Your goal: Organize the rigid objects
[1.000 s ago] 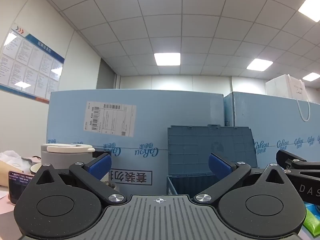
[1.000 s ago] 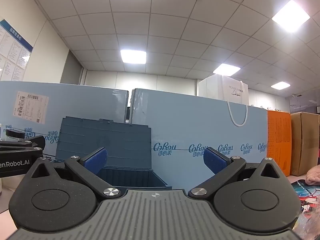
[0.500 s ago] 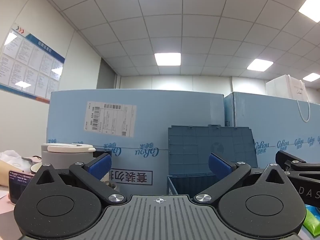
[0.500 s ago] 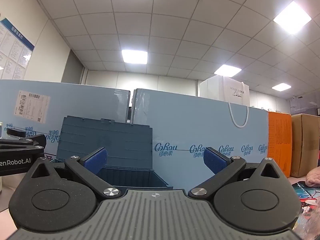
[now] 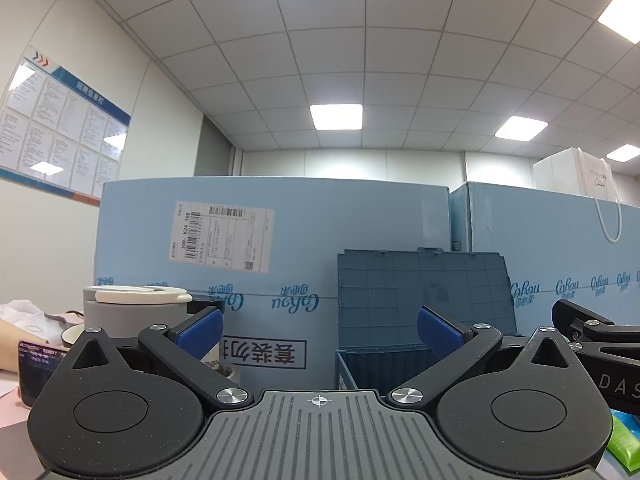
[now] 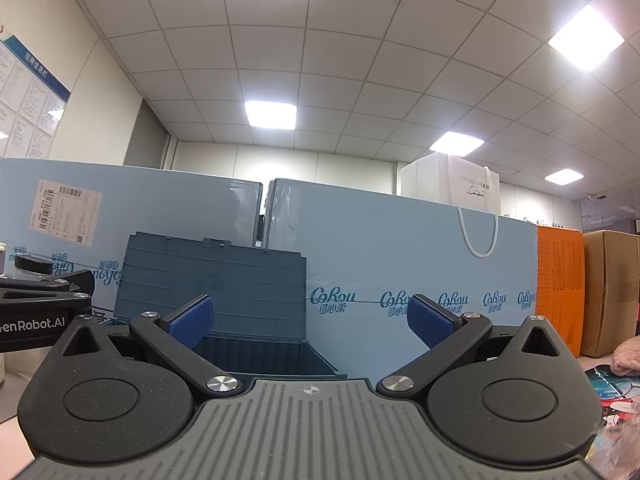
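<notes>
left claw (image 5: 319,330) level, spread, empty | right claw (image 6: 312,322) likewise — facing bin (image 6: 256,344)

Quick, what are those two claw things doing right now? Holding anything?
Left gripper: open, holding nothing.
Right gripper: open, holding nothing.

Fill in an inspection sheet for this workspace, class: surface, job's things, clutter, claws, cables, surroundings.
Surface: mostly hidden behind the claws.
Job's things: blue storage box, lid up; what it holds is hidden.
Clutter: grey lidded container, green packet, dark-capped jar.
Claws: left claw open, empty; right claw open, empty.
Cables: nothing seen.
Surroundings: light blue cartons, white paper bag, orange carton, wall notice board.
</notes>
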